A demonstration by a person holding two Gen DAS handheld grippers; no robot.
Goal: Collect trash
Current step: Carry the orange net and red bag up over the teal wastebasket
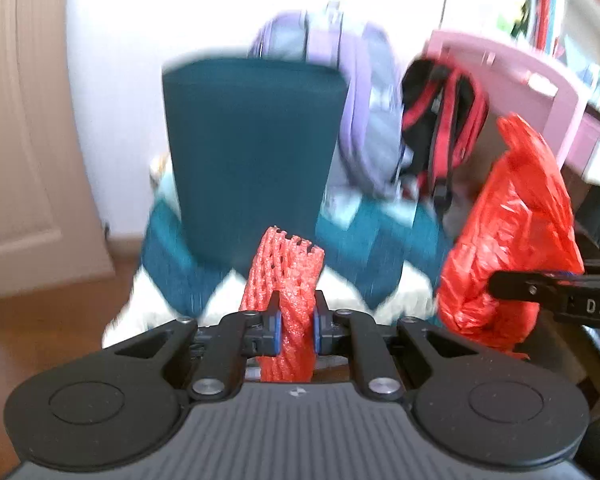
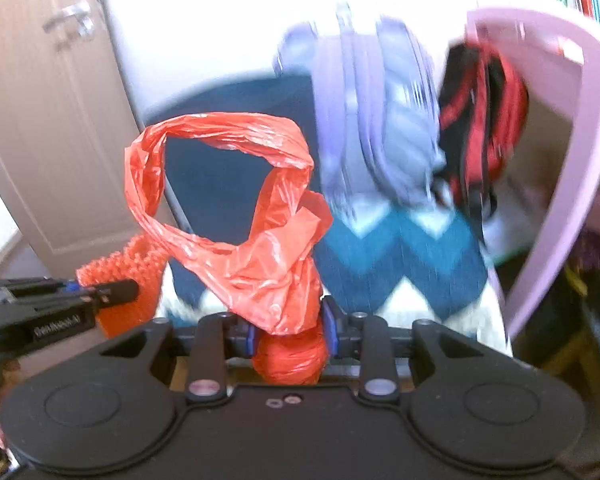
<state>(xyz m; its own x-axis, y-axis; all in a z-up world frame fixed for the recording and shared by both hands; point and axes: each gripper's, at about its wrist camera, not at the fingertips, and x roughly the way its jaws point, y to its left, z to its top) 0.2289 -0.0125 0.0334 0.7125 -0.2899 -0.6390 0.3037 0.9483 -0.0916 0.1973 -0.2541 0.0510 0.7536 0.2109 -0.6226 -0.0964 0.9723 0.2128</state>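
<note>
My left gripper (image 1: 296, 326) is shut on a red foam fruit net (image 1: 288, 276), which stands up between its blue pads. My right gripper (image 2: 290, 330) is shut on a crumpled red plastic bag (image 2: 260, 240); the bag's handle loop stands open above the jaws. In the left wrist view the bag (image 1: 508, 240) hangs at the right, held by the other gripper. In the right wrist view the foam net (image 2: 128, 276) shows at the left in the left gripper. Both are held in the air side by side.
Ahead is a dark teal chair (image 1: 252, 152) with a teal-and-white zigzag cushion (image 2: 400, 264). A purple backpack (image 1: 356, 100) and a black-red backpack (image 1: 444, 120) hang by a pink desk (image 1: 540, 80). A beige door (image 2: 52, 120) is at the left.
</note>
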